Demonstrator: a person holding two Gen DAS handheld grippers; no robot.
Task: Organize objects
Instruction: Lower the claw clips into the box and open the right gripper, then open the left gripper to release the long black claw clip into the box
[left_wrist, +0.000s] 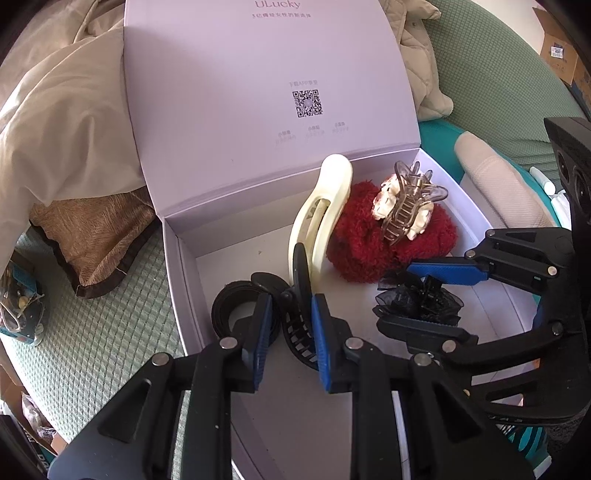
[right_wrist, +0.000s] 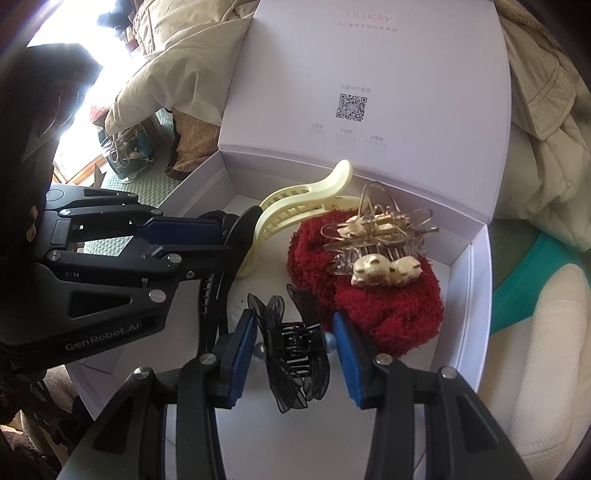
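Left gripper clamps black claw clip, lower centre, inside open lilac box. Right gripper pinches black gauze-bow clip, lower centre, beside red scrunchie.

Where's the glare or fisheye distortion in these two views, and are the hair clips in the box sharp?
Right wrist view: window at upper left is blown out, washing out that corner. Both views: fisheye bends the box edges and darkens the corners. The black clip, cream clip and red scrunchie look sharp.
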